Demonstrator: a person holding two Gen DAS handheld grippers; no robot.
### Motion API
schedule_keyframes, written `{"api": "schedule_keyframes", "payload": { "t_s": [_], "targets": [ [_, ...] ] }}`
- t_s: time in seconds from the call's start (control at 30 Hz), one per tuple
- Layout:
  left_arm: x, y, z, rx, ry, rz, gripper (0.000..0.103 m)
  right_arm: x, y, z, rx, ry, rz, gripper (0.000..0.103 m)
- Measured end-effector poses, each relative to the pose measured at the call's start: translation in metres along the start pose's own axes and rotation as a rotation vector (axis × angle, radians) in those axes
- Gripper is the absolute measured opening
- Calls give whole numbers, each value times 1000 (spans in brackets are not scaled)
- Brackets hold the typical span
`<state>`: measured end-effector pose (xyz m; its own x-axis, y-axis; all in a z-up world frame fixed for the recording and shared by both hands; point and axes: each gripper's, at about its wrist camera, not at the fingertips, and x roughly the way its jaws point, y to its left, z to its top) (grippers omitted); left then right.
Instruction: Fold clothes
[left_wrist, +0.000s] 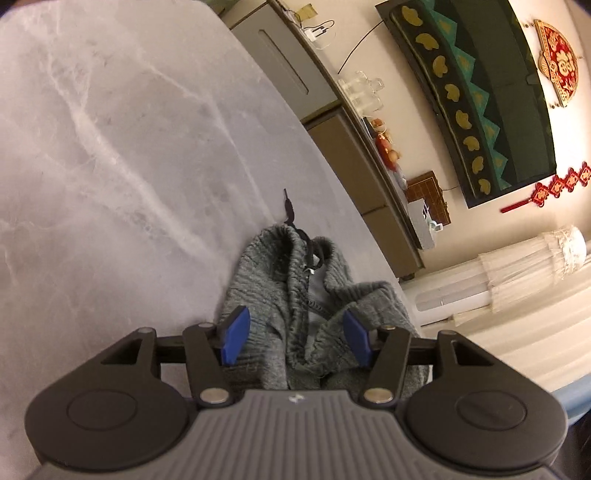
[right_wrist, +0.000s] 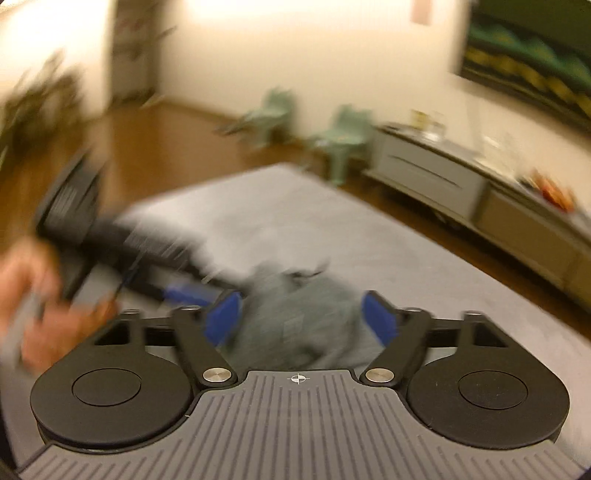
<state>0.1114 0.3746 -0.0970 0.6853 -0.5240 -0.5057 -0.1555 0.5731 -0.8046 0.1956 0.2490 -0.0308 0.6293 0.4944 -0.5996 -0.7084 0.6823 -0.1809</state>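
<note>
Left wrist view: crumpled grey ribbed-knit drawstring shorts (left_wrist: 306, 295) on grey marble table (left_wrist: 110, 147), unfolded; left gripper (left_wrist: 295, 336), right gripper (right_wrist: 301, 319) both released above shorts; folding all remains.

We see a grey ribbed knit garment (left_wrist: 295, 295) lying bunched in a loose heap on the grey marbled table (left_wrist: 110, 147), near the table's edge. Its gathered elastic waistband (left_wrist: 301, 295) runs up through the middle of the pile, and a thin black drawstring (left_wrist: 289, 210) trails out of the far end onto the bare tabletop. In the right wrist view the same heap (right_wrist: 299, 314) is blurred
</note>
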Motion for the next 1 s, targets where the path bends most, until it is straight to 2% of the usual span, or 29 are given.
{"api": "schedule_keyframes", "payload": {
  "t_s": [0.07, 0.13, 0.17, 0.2, 0.23, 0.27, 0.33, 0.47, 0.6, 0.7, 0.77, 0.87, 0.97, 1.0],
  "targets": [
    [1, -1, 1, -2, 1, -10, 56, 26, 27, -5, -145, 45, -43, 84],
    [-1, 0, 2, -6, -6, -23, 56, 53, 40, -7, -262, 83, -107, 78],
    [-3, 0, 3, -10, -14, -27, 56, 66, 40, -5, -304, 103, -141, 67],
    [-4, 1, 4, -15, -21, -31, 56, 76, 33, -1, -302, 136, -134, 41],
    [-7, 3, 6, -21, -27, -34, 56, 83, 24, 4, -267, 175, -96, 19],
    [-9, 4, 8, -28, -34, -35, 56, 88, 9, 11, -206, 215, -54, 8],
    [-13, 7, 11, -37, -48, -37, 56, 77, -16, 21, -129, 185, -25, 8],
    [-10, 1, 10, 3, -32, -8, 57, 9, -83, 36, 75, 21, -75, 7],
    [6, -7, 4, 64, 30, 19, 58, -54, -146, 22, 203, -74, -130, 7],
    [17, -16, -3, 119, 81, -3, 64, -73, -168, -1, 222, -110, -107, 8],
    [23, -20, -8, 157, 109, 9, 67, -83, -179, -15, 214, -140, -102, 8],
    [28, -23, -11, 200, 138, -1, 68, -101, -180, -31, 198, -207, -91, 8],
    [35, -20, -12, 189, 175, -52, 67, -111, -177, -51, 139, -256, -60, 8],
    [39, -19, -12, 179, 180, -70, 61, -111, -175, -57, 124, -261, -53, 8]
  ]
}}
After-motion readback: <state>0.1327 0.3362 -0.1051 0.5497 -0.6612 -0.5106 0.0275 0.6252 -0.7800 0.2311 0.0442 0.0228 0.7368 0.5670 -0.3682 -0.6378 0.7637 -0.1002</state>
